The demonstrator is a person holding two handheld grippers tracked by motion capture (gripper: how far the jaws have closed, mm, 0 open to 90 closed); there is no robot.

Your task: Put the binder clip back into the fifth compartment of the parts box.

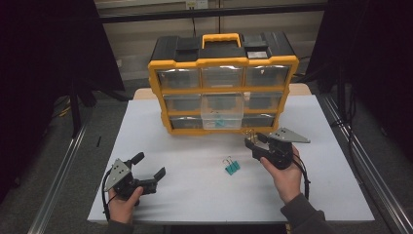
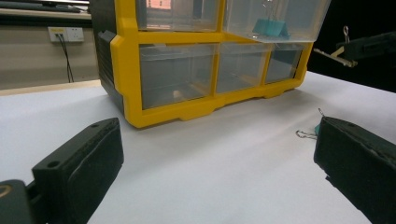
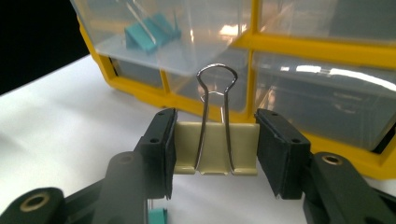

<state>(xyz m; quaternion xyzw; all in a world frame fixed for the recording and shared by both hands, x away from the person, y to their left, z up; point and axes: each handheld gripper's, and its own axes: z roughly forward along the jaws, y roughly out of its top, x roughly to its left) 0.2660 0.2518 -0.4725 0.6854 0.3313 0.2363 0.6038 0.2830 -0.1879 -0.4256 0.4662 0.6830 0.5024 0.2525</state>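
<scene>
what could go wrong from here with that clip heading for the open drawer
1. The right gripper pinches the yellow binder clip only by its ends, so it could twist or slip out.
2. The open drawer juts from the organizer; the fingers could knock its front wall.
3. The teal clip on the table lies loose below the right hand's path and could get swept.

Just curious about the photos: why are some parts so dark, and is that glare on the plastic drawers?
High view: dim, black surroundings, white table brightest. Right gripper view: glare streaks on clear drawers, yellow clip sharp. Left gripper view: near jaws blurred, organizer clearer.
</scene>
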